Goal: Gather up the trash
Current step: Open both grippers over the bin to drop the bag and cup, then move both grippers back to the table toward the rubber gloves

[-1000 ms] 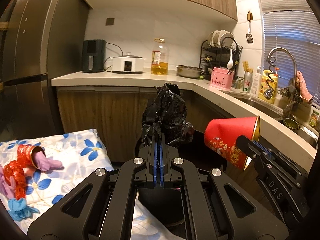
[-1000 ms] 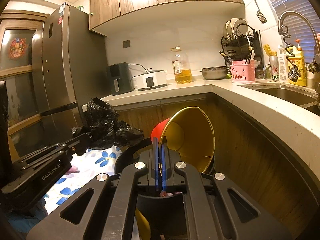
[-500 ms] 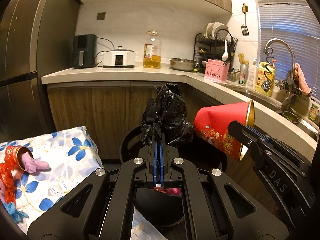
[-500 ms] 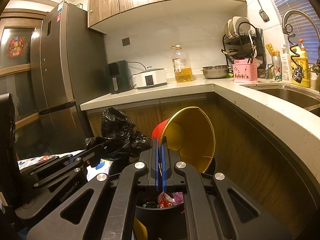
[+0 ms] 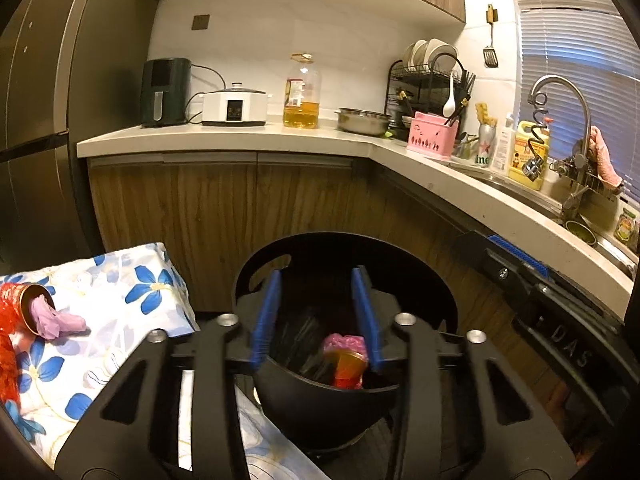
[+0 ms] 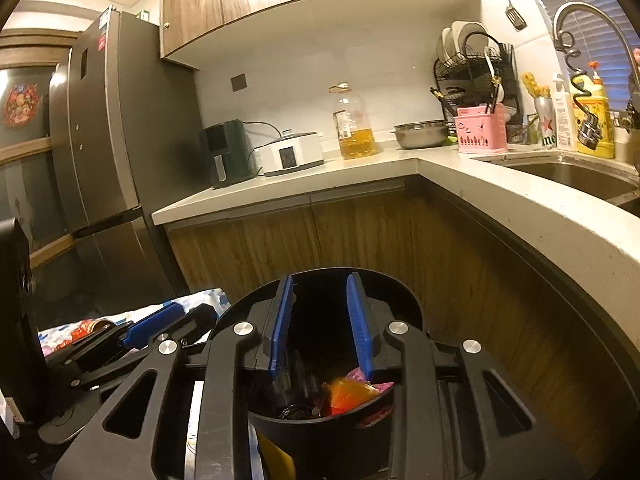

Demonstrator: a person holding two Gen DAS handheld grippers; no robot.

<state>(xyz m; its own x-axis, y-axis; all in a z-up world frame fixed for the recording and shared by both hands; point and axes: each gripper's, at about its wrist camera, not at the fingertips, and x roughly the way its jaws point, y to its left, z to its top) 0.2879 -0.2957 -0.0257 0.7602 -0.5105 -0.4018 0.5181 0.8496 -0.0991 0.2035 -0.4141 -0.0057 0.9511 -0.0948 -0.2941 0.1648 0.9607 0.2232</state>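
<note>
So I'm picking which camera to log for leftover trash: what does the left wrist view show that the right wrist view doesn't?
Only the left wrist view shows the red cup stuffed with purple tissue lying on the floral cloth, apparently still to collect.

Only the right wrist view shows the fridge in full and, through the glass door at the far left, a red ornament.

Both show the black bin below open fingers, with a red cup and pink scrap inside, plus the counter.

Trash collected in my bin, more left on the cloth.

Black round bin (image 5: 320, 404) below me holds a red-and-gold paper cup (image 5: 347, 368), pink wrapper (image 5: 345, 343) and crumpled black bag (image 6: 298, 410); another red cup (image 5: 20, 300), stuffed with purple glove (image 5: 60, 322), lies sideways on the floral cloth (image 5: 120, 312).
</note>
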